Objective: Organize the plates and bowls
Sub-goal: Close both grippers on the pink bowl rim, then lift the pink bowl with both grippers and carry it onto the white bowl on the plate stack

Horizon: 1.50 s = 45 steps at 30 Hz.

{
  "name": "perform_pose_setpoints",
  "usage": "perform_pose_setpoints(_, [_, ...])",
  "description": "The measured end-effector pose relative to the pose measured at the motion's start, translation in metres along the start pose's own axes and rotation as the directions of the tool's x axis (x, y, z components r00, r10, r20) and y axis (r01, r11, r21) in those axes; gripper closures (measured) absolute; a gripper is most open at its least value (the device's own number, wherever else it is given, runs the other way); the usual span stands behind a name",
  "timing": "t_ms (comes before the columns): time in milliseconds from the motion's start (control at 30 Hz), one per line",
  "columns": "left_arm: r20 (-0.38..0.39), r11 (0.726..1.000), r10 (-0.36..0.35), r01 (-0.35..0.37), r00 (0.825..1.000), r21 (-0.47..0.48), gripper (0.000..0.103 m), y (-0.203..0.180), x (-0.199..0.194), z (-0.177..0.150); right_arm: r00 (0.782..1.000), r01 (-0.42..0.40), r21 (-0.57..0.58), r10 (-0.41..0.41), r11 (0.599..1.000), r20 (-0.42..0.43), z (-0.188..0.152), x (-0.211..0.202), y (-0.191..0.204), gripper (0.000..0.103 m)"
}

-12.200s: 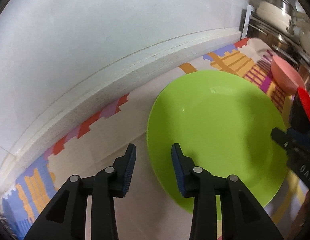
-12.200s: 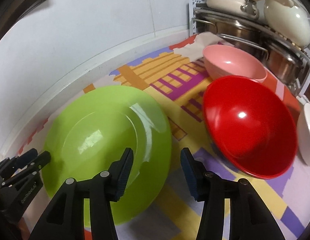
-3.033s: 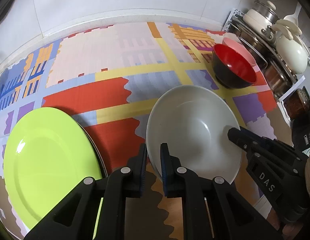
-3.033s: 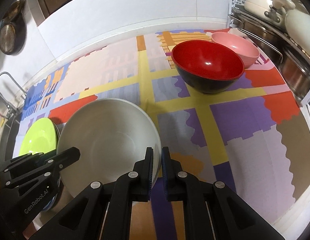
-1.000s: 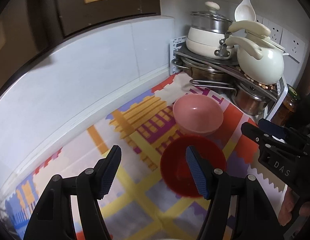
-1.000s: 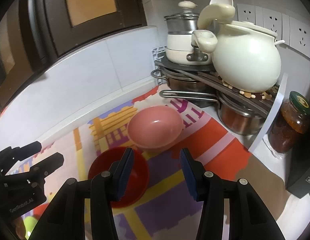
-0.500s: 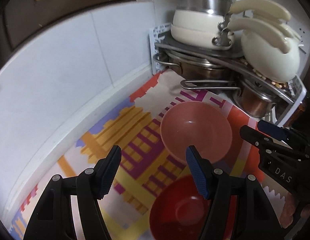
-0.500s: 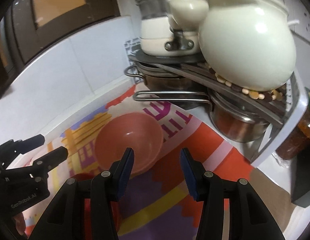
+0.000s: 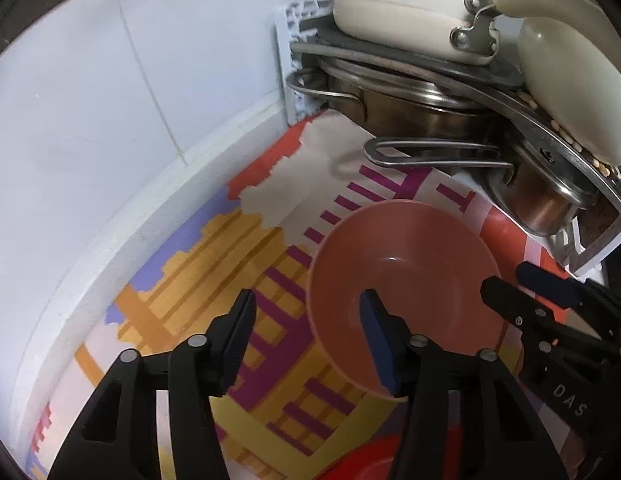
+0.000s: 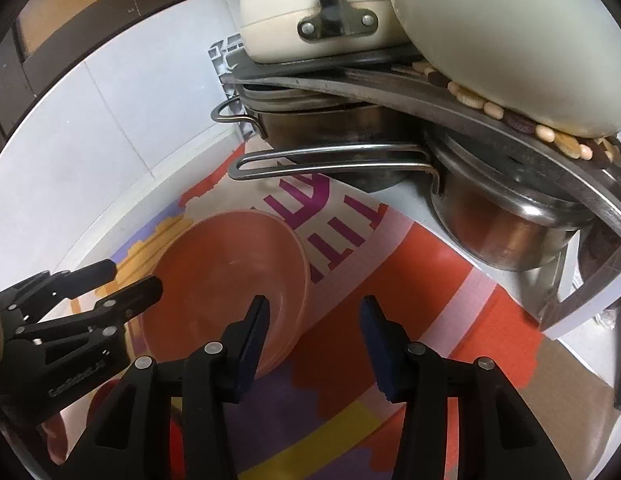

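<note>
On the patterned mat beside the pot rack (image 9: 462,128), our left gripper (image 9: 308,336) and right gripper (image 10: 314,336) straddle opposite rims of the pink bowl (image 9: 402,276), jaws closing, not yet pinching. It's probably light, slick plastic; we'd clamp the rim.

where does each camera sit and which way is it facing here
Left wrist: on the left gripper, looking down along its closing jaws at the pink bowl's left rim; the right gripper shows at right.
Right wrist: on the right gripper, angled down along its closing jaws at the pink bowl's right rim; the left gripper shows at left.
Shared: the pink bowl, patterned mat, steel pots, and each other's gripper.
</note>
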<state>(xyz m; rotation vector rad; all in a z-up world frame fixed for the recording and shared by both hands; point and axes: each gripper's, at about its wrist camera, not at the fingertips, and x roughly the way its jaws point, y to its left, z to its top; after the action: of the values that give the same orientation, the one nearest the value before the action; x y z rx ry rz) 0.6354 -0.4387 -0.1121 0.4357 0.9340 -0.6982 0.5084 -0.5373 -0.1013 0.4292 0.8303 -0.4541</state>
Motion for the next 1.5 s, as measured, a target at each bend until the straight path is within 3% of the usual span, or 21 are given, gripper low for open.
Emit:
perform_pose_setpoints(167, [-0.062, 0.999, -0.041, 0.041, 0.997, -0.011, 0.071, -0.002, 0.018, 0.005, 1.0, -0.01, 0.0, 0.01, 1.0, -0.03, 0.003, 0.008, 0.001, 0.067])
perform_pose_setpoints(400, [-0.096, 0.999, -0.046, 0.043, 0.994, -0.033, 0.095, -0.004, 0.026, 0.008, 0.999, -0.012, -0.009, 0.012, 1.0, -0.038, 0.004, 0.011, 0.002, 0.085])
perform_pose_setpoints(500, [-0.104, 0.997, -0.06, 0.054, 0.993, -0.059, 0.095, -0.002, 0.028, 0.009, 0.999, 0.004, -0.02, -0.005, 1.0, -0.033, 0.005, 0.012, 0.004, 0.09])
perform_pose_setpoints(900, [-0.056, 0.993, -0.047, 0.04, 0.997, -0.112, 0.095, 0.011, 0.003, 0.012, 1.0, 0.01, -0.05, -0.01, 0.999, 0.014, 0.012, -0.001, 0.015, 0.091])
perform_pose_setpoints(1200, [0.024, 0.989, -0.018, 0.022, 1.0, -0.146, 0.095, 0.028, -0.053, 0.005, 0.997, -0.027, -0.099, 0.034, 0.995, 0.067, 0.019, -0.03, 0.038, 0.09])
perform_pose_setpoints(1500, [0.086, 0.978, -0.004, 0.022, 0.996, -0.205, 0.094, 0.045, -0.113, -0.028, 0.99, -0.052, -0.167, 0.073, 0.985, 0.122, 0.006, -0.077, 0.061, 0.09])
